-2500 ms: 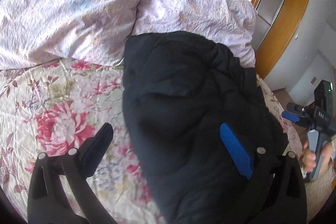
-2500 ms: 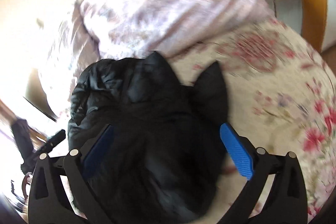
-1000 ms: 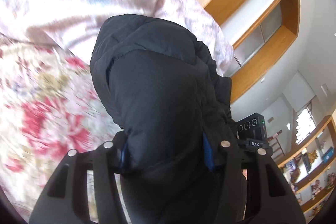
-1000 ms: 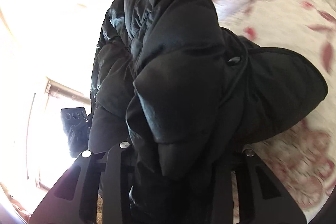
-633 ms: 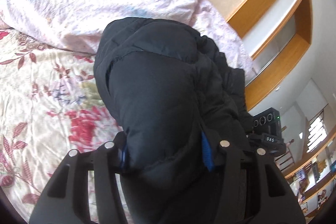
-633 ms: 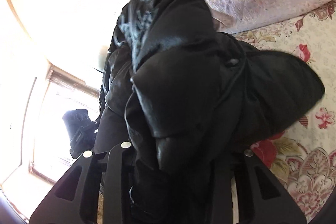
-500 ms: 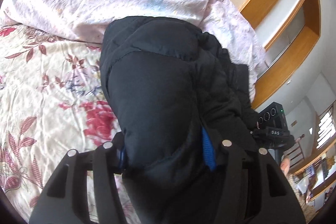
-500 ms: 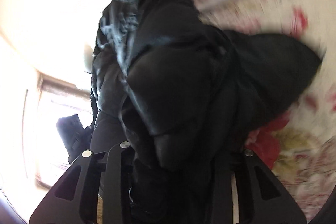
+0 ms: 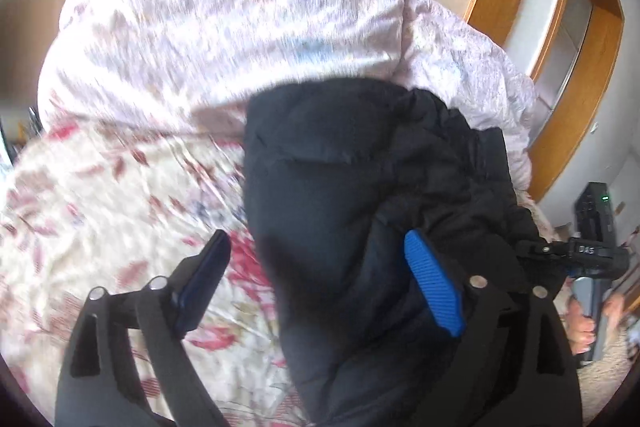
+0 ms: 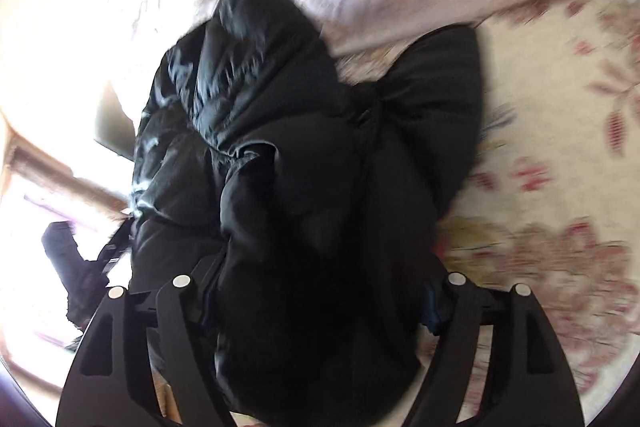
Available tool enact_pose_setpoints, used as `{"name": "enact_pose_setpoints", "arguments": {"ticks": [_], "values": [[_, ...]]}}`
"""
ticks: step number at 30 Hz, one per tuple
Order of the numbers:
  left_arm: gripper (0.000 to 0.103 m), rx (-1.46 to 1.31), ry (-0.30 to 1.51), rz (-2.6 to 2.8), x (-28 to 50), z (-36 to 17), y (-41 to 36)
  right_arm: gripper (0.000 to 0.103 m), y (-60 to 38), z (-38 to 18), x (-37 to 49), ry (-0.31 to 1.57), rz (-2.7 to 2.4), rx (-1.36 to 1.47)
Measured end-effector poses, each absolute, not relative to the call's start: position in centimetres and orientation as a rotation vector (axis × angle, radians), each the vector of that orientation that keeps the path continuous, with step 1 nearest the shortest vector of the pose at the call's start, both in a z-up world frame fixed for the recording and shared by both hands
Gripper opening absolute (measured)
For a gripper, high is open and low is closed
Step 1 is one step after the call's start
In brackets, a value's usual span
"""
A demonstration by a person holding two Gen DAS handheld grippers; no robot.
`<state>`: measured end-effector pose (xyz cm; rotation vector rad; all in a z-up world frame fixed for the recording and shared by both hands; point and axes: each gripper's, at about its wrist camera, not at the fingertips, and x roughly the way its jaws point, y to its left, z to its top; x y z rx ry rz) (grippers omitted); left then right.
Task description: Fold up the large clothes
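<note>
The left gripper (image 9: 316, 283) has let go: half a second ago its blue pads (image 9: 434, 285) were clamped on the jacket (image 9: 360, 195), now they're spread wide with nothing between them. The jacket lies bunched on the floral sheet (image 9: 100, 211), its top against the 2 pillows (image 9: 224, 39). The right gripper (image 10: 316, 303) has widened too, fabric bulging between its fingers; whether it still pinches, I can't tell.
</note>
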<state>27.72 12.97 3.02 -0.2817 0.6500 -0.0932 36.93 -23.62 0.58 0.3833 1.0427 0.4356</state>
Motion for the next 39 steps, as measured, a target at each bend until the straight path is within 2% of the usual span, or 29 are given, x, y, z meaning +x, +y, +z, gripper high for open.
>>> {"name": "enact_pose_setpoints", "arguments": {"ticks": [5,7,9,12,14,23,32,39], "values": [[0.095,-0.171,0.582,-0.014,26.5,6.0,11.3,0.083,-23.4,7.0,33.4,0.712,0.161,0.161],[0.096,-0.124,0.591,-0.004,26.6,6.3,9.7,0.081,-23.3,8.1,33.0,0.665,0.257,0.143],[0.096,-0.084,0.618,-0.002,27.2,6.1,8.0,0.063,-18.8,8.0,32.8,0.669,0.331,0.057],[0.096,-0.026,0.649,0.015,28.3,5.4,6.0,0.050,-17.0,7.2,33.9,0.676,0.375,-0.015],[0.096,0.004,0.664,0.034,29.2,4.7,5.0,0.046,-16.2,6.0,35.4,0.710,0.390,-0.003],[0.099,0.021,0.686,0.069,31.5,2.4,3.1,0.044,-14.3,1.0,40.7,0.783,0.304,-0.080],[0.101,-0.011,0.706,0.101,33.9,0.6,2.5,0.044,-14.2,-1.1,44.4,0.835,0.309,-0.080],[0.101,-0.028,0.630,0.122,33.2,-0.5,2.5,0.045,-15.2,-2.2,44.1,0.791,0.304,0.013]]}}
